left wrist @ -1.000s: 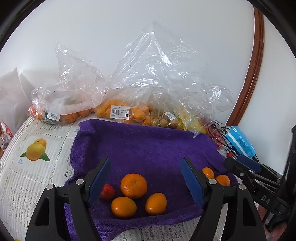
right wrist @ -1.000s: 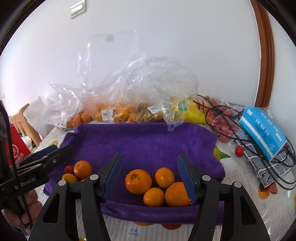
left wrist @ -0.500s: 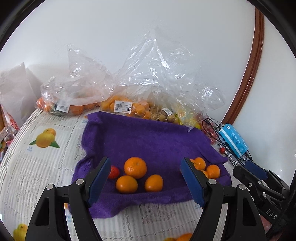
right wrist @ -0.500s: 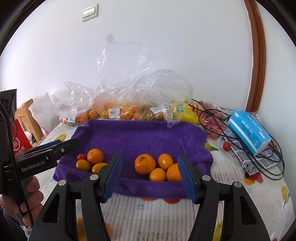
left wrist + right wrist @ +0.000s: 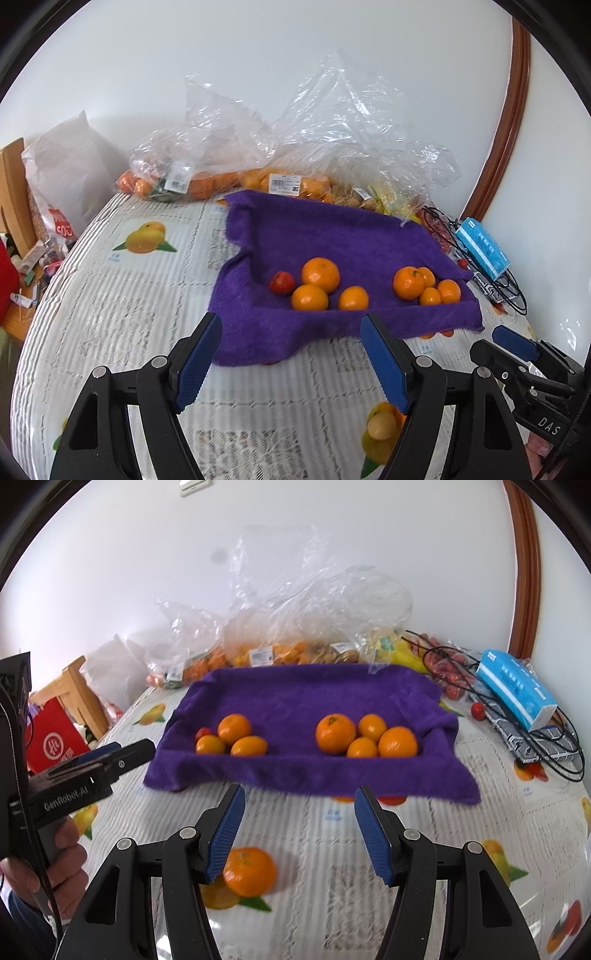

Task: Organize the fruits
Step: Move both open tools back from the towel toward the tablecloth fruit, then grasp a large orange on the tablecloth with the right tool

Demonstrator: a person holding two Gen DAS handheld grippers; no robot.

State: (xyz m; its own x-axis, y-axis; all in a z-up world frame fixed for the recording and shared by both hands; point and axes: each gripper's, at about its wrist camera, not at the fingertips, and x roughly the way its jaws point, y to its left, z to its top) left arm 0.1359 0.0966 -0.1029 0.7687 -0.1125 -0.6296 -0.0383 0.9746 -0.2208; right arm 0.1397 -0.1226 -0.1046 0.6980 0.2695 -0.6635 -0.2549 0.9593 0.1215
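Note:
A purple towel (image 5: 332, 229) (image 5: 295, 690) lies on the fruit-print tablecloth. On its left part sit three oranges (image 5: 320, 275) (image 5: 234, 729) beside a small red fruit (image 5: 282, 283) (image 5: 203, 732). Its right part holds a cluster of several oranges (image 5: 408, 282) (image 5: 335, 733). My left gripper (image 5: 291, 332) (image 5: 110, 757) hovers open and empty over the cloth, short of the towel's front edge. My right gripper (image 5: 299, 801) (image 5: 517, 347) is open and empty too. One loose orange (image 5: 249, 871) rests on the table by its left finger.
Clear plastic bags of fruit (image 5: 280, 181) (image 5: 280, 650) line the wall behind the towel. A blue box (image 5: 515, 686) and black cables (image 5: 554, 746) lie at the right, with a small red fruit (image 5: 478, 709) nearby. A hand (image 5: 55, 856) holds the left gripper; a red bag (image 5: 55, 738) stands left.
Both grippers have drawn back from the towel, so the fruit now looks smaller and farther away. The loose orange has come into the right wrist view. Neither gripper's jaws changed.

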